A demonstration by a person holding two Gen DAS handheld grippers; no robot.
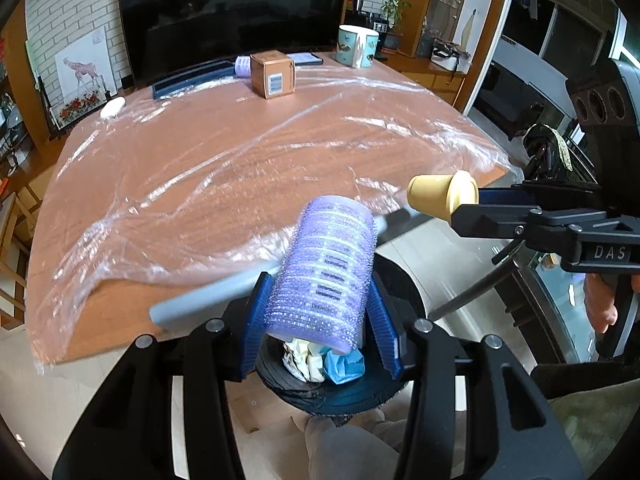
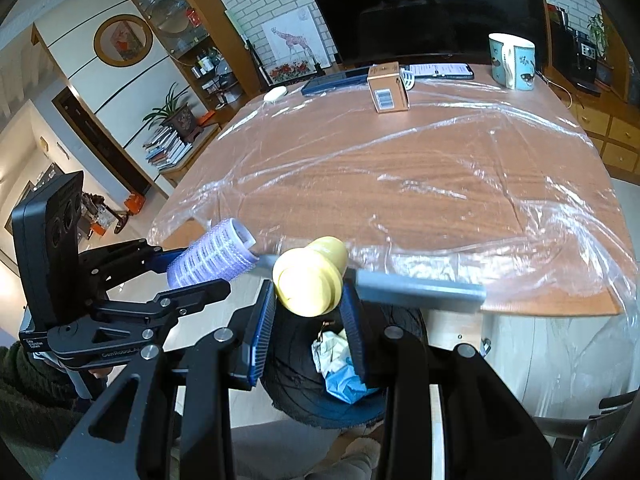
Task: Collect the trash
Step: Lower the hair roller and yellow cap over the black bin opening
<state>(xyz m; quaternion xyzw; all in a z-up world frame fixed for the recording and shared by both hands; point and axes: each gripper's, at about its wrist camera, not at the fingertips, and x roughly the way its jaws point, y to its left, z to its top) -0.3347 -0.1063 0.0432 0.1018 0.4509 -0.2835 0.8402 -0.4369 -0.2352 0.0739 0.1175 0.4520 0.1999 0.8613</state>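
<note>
Left gripper (image 1: 320, 304) clamps purple roller (image 1: 326, 268); right gripper (image 2: 308, 300) clamps yellow cup (image 2: 310, 276), over bin (image 1: 340, 396).

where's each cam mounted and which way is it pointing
Left wrist: on the left gripper, angled down past the purple hair roller it clamps, across the table; a hand shows.
Right wrist: on the right gripper, angled down past its yellow cap.
Shared: table, black trash bin, brown box, mug.

Home living room: television (image 1: 236, 12), display cabinet (image 2: 176, 12)
</note>
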